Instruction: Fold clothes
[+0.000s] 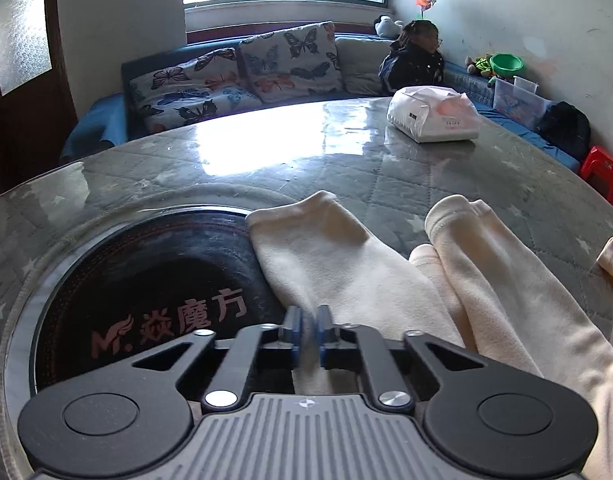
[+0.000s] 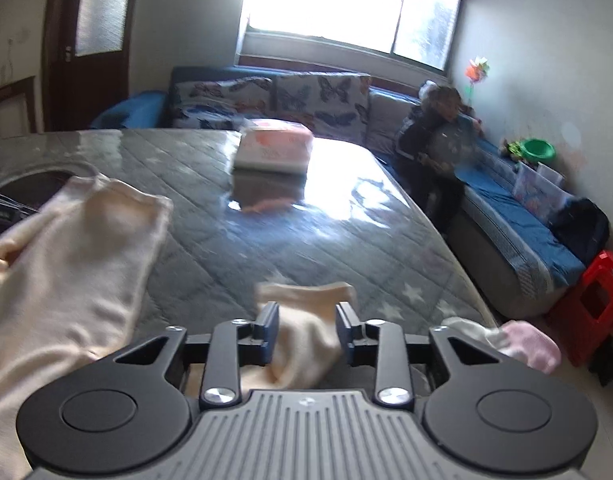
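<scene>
Fold under way: cream garment (image 1: 346,264) spread on the worktop (image 1: 266,160), one part overlapping the inset cooker (image 1: 146,300). Left gripper (image 1: 309,330) jaws pinch its fabric; right gripper (image 2: 306,334) jaws gape around a sleeve cuff (image 2: 306,320). Next, probably close right, carry across.

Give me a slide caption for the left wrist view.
Left gripper nearly closed over a cream garment spread beside the dark cooktop on a round table.
</scene>
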Demonstrator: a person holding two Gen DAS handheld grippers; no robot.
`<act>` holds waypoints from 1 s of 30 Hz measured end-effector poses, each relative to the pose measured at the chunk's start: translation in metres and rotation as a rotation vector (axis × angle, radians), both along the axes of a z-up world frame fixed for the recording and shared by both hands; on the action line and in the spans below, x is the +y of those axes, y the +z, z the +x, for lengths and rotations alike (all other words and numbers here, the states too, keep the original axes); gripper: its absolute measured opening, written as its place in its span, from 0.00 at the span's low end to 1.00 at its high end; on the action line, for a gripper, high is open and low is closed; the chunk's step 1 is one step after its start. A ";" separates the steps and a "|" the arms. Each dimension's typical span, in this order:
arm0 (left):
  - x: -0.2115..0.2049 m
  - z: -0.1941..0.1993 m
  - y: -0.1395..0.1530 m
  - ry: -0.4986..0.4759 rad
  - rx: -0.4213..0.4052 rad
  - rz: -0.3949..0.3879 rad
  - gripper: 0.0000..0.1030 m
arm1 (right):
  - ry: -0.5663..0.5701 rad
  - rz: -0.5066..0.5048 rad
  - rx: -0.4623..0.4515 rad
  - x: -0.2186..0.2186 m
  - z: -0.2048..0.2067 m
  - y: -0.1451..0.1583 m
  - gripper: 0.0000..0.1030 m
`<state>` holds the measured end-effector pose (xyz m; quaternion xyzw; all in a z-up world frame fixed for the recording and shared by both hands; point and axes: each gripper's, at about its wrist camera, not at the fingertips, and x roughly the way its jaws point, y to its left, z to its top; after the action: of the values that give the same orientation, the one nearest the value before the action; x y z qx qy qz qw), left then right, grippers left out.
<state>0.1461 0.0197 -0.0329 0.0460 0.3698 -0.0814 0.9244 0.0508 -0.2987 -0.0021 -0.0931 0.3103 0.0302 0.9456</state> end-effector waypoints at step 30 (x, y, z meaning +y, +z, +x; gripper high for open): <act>0.122 -0.178 0.026 0.453 -0.034 0.124 0.04 | 0.985 0.070 0.285 0.163 -0.121 -0.024 0.54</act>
<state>-0.0317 0.1414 -0.0073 0.0199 0.3594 0.1519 0.9205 -0.0705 -0.1358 -0.0261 -0.1915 0.3542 0.4950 0.7699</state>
